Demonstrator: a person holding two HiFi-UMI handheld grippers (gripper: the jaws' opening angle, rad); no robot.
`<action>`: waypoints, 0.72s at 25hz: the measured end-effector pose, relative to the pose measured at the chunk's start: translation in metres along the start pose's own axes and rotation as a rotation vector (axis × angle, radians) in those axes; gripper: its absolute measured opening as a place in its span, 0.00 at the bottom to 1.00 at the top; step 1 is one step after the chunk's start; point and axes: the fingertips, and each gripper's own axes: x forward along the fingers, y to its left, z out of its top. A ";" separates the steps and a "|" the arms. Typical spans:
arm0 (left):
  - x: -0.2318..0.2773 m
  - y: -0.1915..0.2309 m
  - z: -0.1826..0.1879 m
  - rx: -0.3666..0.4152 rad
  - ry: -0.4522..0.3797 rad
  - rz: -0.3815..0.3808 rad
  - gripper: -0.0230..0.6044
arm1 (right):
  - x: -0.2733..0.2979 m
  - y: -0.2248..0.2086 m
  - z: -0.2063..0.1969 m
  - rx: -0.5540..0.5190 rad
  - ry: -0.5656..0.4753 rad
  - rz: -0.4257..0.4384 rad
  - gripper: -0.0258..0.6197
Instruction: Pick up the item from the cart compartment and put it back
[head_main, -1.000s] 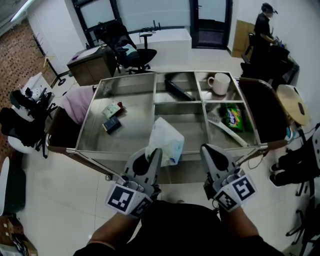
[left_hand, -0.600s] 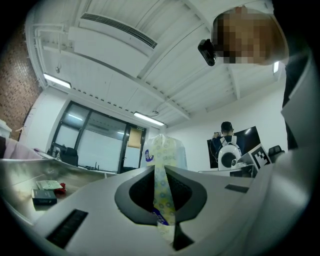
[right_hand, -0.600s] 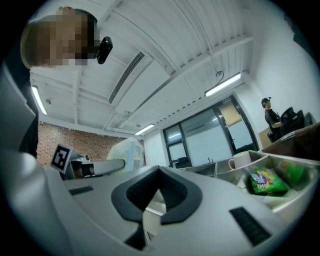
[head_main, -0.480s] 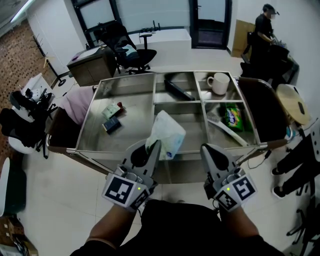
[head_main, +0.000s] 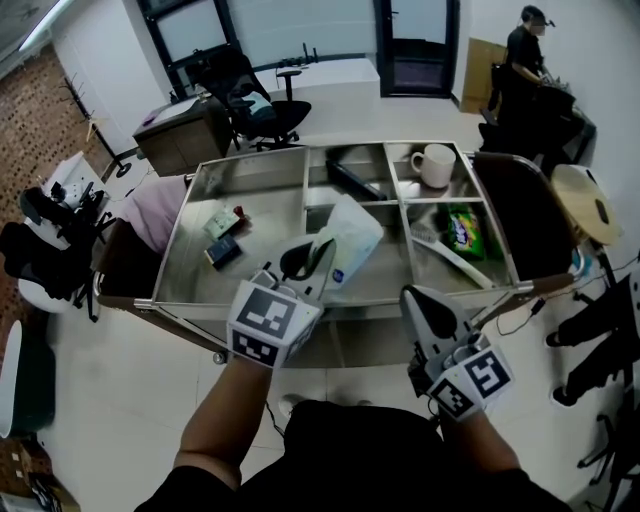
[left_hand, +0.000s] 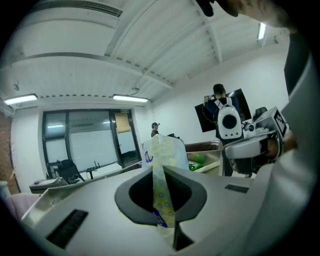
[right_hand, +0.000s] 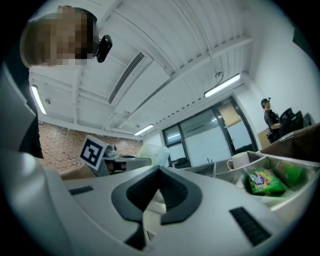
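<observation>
Head view, left gripper (head_main: 322, 252) (tilted) clamping packet (head_main: 354, 238)

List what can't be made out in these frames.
- Print on the tissue pack: too small in the head view, edge-on in the left gripper view.
- Cart floor beneath it: hidden by the pack and the left claw, head view.
- Black item in the far middle compartment: dark, too small to identify.

left gripper (head_main: 320, 250) rolled, tissue pack (head_main: 352, 238) carried further over cart (head_main: 262, 195)
</observation>
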 end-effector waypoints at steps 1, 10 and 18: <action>0.006 0.002 0.000 0.031 0.017 0.003 0.04 | 0.000 0.001 0.001 -0.001 -0.001 -0.001 0.07; 0.053 0.007 -0.018 0.313 0.213 -0.031 0.04 | -0.007 -0.004 0.002 0.001 -0.010 -0.022 0.07; 0.095 0.005 -0.047 0.514 0.390 -0.114 0.04 | -0.008 -0.005 0.003 0.004 -0.019 -0.031 0.07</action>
